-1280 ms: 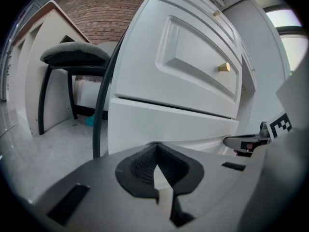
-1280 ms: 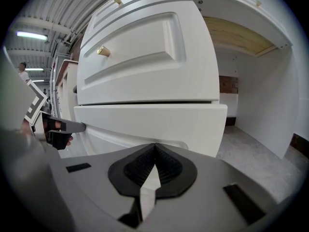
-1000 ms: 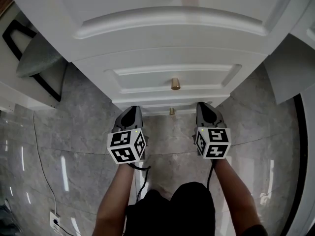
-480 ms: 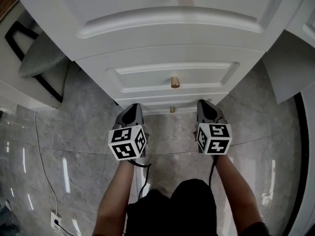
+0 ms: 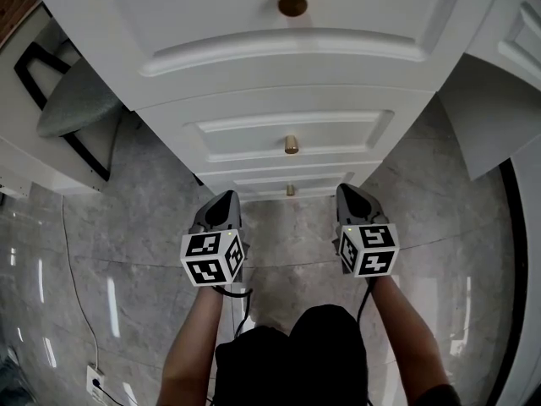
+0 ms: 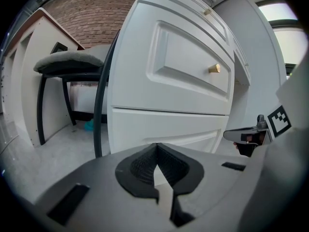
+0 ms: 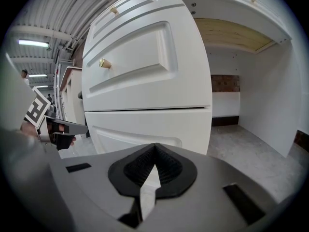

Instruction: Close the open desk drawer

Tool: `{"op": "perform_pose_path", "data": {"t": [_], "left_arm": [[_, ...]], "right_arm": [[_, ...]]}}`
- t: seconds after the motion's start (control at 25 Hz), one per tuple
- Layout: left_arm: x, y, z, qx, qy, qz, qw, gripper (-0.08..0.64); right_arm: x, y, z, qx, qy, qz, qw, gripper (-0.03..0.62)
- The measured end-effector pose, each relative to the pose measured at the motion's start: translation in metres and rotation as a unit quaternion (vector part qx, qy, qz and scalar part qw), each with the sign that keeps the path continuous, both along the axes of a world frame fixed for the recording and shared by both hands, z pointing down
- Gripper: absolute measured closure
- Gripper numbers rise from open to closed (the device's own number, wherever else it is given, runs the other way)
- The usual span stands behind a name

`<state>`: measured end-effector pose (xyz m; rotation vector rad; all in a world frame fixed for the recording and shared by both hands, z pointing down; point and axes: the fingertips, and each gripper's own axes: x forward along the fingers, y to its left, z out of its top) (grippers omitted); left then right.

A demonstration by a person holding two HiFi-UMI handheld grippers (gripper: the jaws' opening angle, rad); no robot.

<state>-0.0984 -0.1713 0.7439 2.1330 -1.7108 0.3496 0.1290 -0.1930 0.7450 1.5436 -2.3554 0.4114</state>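
The desk drawers fill your 12 o'clock as a white stack of three fronts. The top drawer (image 5: 211, 15) with its brass knob (image 5: 292, 2) looms widest, and its lower edge overhangs the middle drawer (image 5: 245, 138) and the bottom drawer (image 5: 254, 182). From this steep angle you cannot tell which front stands out of the frame, or how far.

At 9 to 10 o'clock a black-framed chair (image 5: 72, 100) with a grey cushion sits close beside the stack's left edge. At 2 to 3 o'clock the stack's right edge gives onto the open kneehole (image 7: 241, 95) under the desk. The grey stone floor (image 5: 127, 227) between you and the bottom drawer is bare. A thin cable (image 5: 72, 286) runs down it at 8 o'clock to a wall socket (image 5: 93, 379).

Your left hand-held gripper (image 5: 221, 203) is at 11 o'clock, low and just short of the bottom drawer's left corner. Your right hand-held gripper (image 5: 351, 194) is level with it at 1 o'clock, by the right corner. They are well apart, with the two lower knobs between them.

In each gripper view the jaw tips are pressed together, with only a sliver of white drawer showing behind the pads. Neither hand-held gripper grips anything. Both point at the drawer fronts, and you cannot tell whether either touches one.
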Motion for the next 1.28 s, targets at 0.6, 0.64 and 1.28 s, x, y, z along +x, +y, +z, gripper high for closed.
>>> {"op": "perform_pose_path", "data": {"t": [0.6,0.64,1.28], "left_arm": [[-0.003,0.027,0.010,-0.012,-0.021,0.006,0.9997,0.551],[-0.004,0.028,0.011,-0.012,-0.021,0.005,0.9997,0.551],[-0.009,0.035,0.016,-0.015,-0.007,-0.009,0.9998,0.551]], "right_arm": [[0.006,0.025,0.009,-0.013,0.005,-0.022,1.000,0.588],[0.006,0.025,0.009,-0.012,0.004,-0.022,1.000,0.588],[0.010,0.036,0.009,-0.007,0.003,-0.025,1.000,0.588]]}}
